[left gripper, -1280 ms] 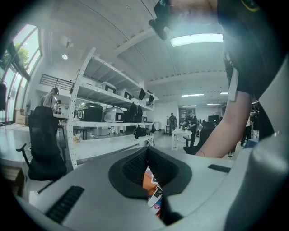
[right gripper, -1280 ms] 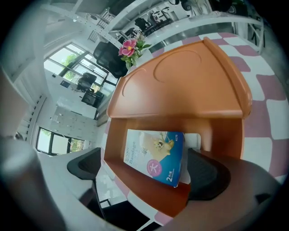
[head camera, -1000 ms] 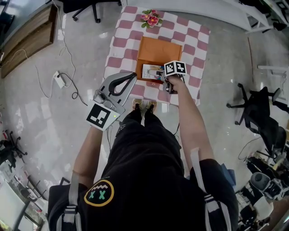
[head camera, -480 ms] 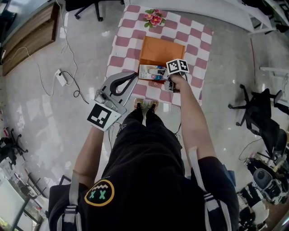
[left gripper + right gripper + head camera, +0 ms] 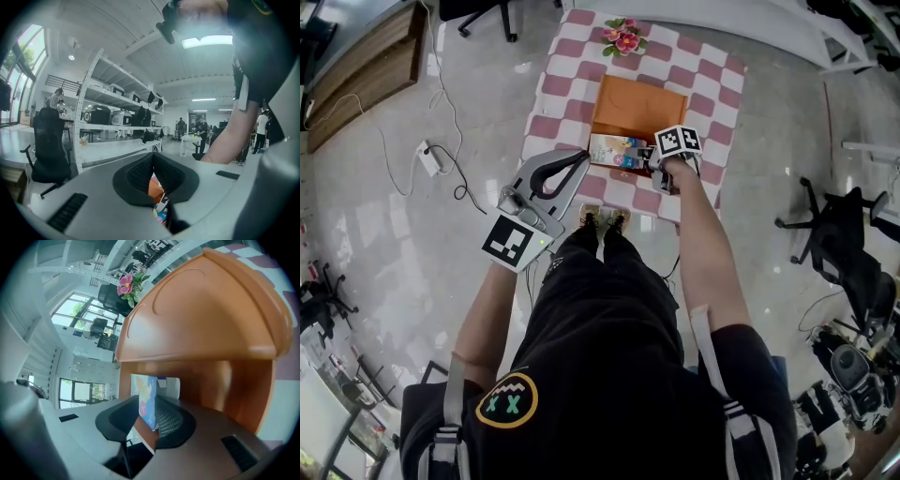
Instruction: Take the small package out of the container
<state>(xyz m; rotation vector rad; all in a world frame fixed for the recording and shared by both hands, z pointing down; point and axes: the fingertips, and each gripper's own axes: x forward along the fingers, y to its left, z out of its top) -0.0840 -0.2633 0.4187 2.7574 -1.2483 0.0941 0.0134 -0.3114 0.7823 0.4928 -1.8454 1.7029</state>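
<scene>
An orange container (image 5: 639, 105) lies on the pink-and-white checked table (image 5: 562, 70). At its near edge sits the small colourful package (image 5: 614, 150). My right gripper (image 5: 641, 156), under its marker cube, reaches in from the right. In the right gripper view its jaws have just been closing, and the thin package (image 5: 146, 399) now stands edge-on, pinched between the pads in front of the orange container (image 5: 201, 319). My left gripper (image 5: 572, 161) hovers off the table's near left corner. Its jaws meet at the tip (image 5: 152, 157) with nothing between them.
A pot of pink flowers (image 5: 622, 36) stands at the table's far edge. On the floor to the left lie a power strip with cables (image 5: 428, 161) and a wooden bench (image 5: 356, 80). Office chairs (image 5: 839, 225) stand to the right. My feet are at the table's near edge.
The right gripper has tilted slightly at the container's near edge, and the package there now shows more of its colourful face. The left gripper has kept still.
</scene>
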